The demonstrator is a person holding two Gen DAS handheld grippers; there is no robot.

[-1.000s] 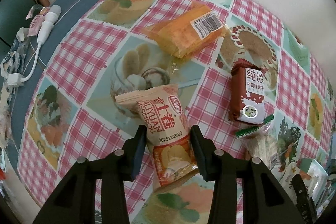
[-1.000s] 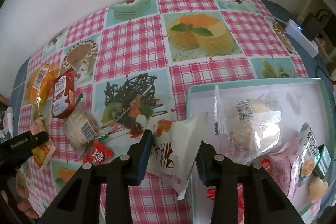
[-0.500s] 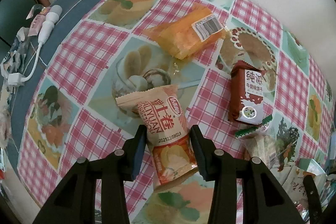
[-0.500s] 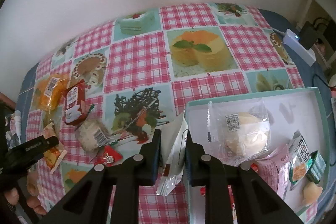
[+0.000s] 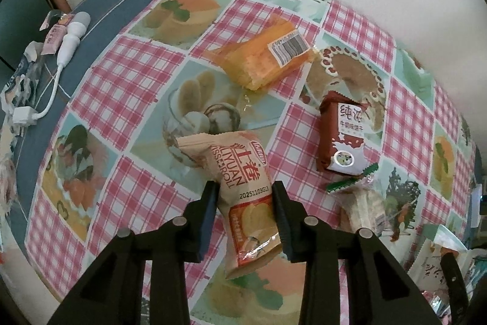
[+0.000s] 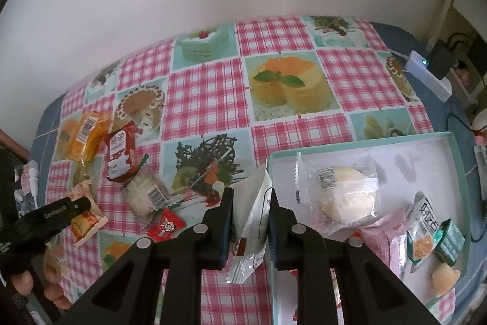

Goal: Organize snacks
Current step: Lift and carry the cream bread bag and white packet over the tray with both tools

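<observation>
While both hands work at once, the right gripper (image 6: 250,213) pinches a white snack packet (image 6: 255,210) edge-on, its jaws pressed hard onto the wrapper and the packet hanging clear of the desk (image 6: 207,99), right at the near-left corner of the teal tray (image 6: 456,160). That tray already holds a clear-wrapped round cake (image 6: 347,194), a pink packet (image 6: 386,233) and some small green-and-white sachets (image 6: 426,236). The left gripper (image 5: 245,204) straddles a beige egg-roll packet (image 5: 240,172) that lies on the desk; its jaws have just been closing, and they now touch both sides of the wrapper, which bulges slightly between them.

For the right hand, the step looks like carrying the white packet over the tray wall and laying it in the bare patch at the back of the tray. Because the packet dangles from a thin pinch, I would lift it clear of the rim first, then lower it flat before letting go, so it does not catch the wall or land on the cake.

For the left hand, a firmer squeeze on the packet's middle seems wise before lifting; the foil is slippery and the contents brittle. 4 more snacks wait nearby: the orange packet (image 5: 261,57), the brown biscuit packet (image 5: 344,136), a rice cracker pack (image 6: 146,194) and a small red sweet (image 6: 166,225).
</observation>
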